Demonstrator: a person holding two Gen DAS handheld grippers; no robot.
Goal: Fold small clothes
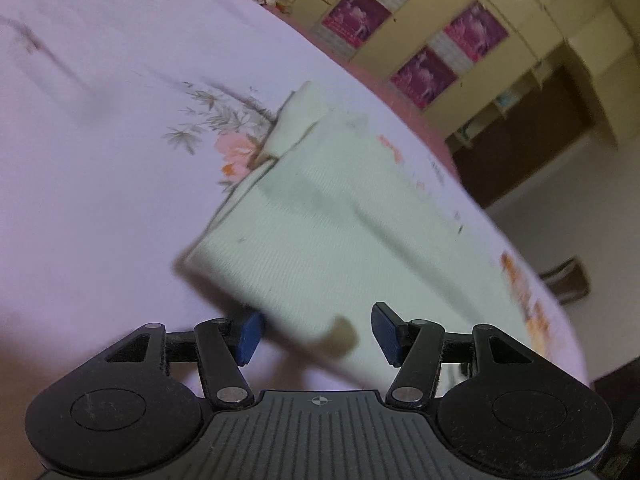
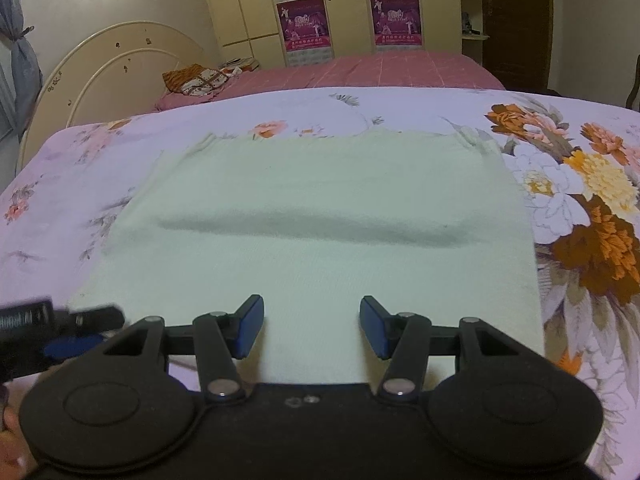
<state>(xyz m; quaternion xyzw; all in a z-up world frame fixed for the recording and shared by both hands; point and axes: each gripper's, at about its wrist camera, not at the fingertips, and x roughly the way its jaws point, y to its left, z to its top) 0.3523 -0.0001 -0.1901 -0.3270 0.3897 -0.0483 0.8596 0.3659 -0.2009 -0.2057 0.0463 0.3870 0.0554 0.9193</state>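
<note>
A pale green small garment (image 2: 320, 208) lies flat on the floral sheet (image 2: 580, 208), with a soft crease running across its middle. My right gripper (image 2: 312, 328) stands open over the garment's near edge, and only cloth shows between its blue pads. In the left wrist view, which is tilted, the same garment (image 1: 320, 216) has a folded sleeve or strap (image 1: 298, 120) at its far end. My left gripper (image 1: 318, 334) is open at the garment's near left corner, and the pads do not press on it. Blurred, the left gripper (image 2: 76, 332) also shows at the left edge of the right wrist view.
The floral sheet (image 1: 100, 140) covers the work surface. Behind it is a pink bed (image 2: 360, 72) with an orange patterned cloth (image 2: 196, 78) and a curved headboard (image 2: 120, 64). A yellow wardrobe (image 2: 348, 4) with purple posters and a dark door (image 2: 516, 20) stand further back.
</note>
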